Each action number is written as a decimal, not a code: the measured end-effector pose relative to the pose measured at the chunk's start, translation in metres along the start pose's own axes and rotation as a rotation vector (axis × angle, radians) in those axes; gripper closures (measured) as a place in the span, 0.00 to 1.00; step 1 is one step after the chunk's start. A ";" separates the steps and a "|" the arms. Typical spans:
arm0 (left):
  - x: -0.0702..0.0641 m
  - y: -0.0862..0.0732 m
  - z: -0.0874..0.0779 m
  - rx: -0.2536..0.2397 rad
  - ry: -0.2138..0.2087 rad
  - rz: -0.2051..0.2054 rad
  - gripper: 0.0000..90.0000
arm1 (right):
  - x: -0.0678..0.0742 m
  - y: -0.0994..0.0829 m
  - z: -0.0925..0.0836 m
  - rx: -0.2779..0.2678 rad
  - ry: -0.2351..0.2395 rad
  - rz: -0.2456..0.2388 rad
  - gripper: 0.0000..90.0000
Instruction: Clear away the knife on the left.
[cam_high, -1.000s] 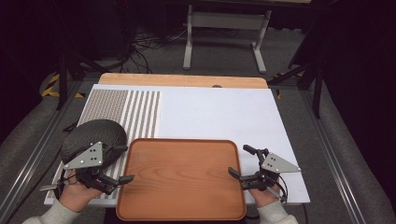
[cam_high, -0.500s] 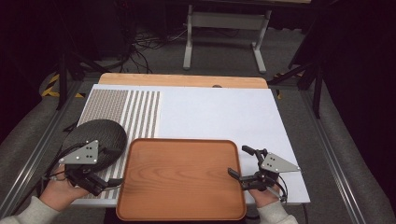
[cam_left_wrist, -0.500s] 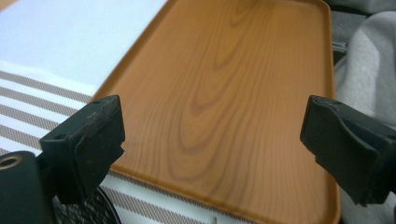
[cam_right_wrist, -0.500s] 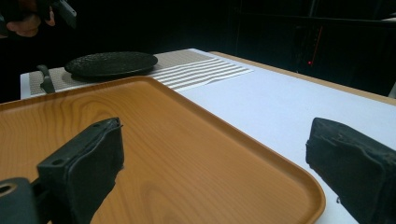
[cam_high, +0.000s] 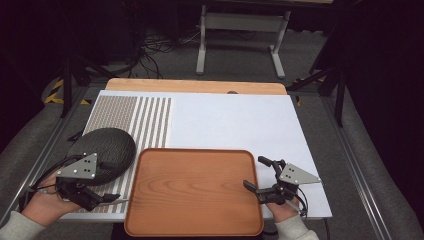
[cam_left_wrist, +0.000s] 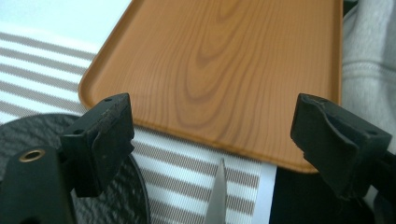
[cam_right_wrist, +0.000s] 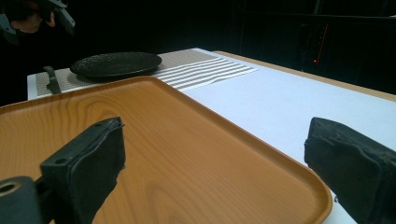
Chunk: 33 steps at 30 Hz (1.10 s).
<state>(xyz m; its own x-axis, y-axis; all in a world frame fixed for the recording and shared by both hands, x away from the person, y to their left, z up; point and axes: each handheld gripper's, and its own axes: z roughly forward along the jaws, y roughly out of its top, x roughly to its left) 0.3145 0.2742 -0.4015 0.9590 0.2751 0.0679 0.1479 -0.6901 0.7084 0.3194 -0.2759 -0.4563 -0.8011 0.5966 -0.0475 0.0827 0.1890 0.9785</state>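
A brown wooden tray lies at the near middle of the table. My right gripper is open astride its right rim, one jaw above the tray and the other above the white mat. My left gripper stands open left of the tray, near its left rim, with nothing between its fingers. A thin silvery blade lies on the striped mat below the left jaws, pointing at the tray. A round dark plate sits just beyond the left gripper.
A white mat with a brown striped section covers the table. A wooden board edge runs along the far side. Metal rails flank the table, and a stand is on the floor behind.
My left gripper has drawn back to the left and toward the person, away from the tray's left edge. The right gripper has stayed at the tray's right rim.
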 end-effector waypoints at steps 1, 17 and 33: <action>0.000 -0.001 -0.001 0.013 -0.001 0.004 0.17 | 0.000 0.000 0.000 0.000 0.000 0.000 0.06; 0.002 -0.008 -0.001 0.177 -0.024 0.052 0.24 | -0.001 0.000 0.000 0.000 0.006 0.007 0.06; 0.010 -0.017 0.000 0.328 -0.054 0.054 0.30 | 0.000 -0.001 0.001 0.003 0.010 0.009 0.06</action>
<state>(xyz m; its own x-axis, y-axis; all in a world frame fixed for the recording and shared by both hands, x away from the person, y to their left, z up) 0.3211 0.2888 -0.4132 0.9777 0.2026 0.0554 0.1582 -0.8837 0.4405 0.3201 -0.2752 -0.4572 -0.8062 0.5905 -0.0367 0.0919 0.1862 0.9782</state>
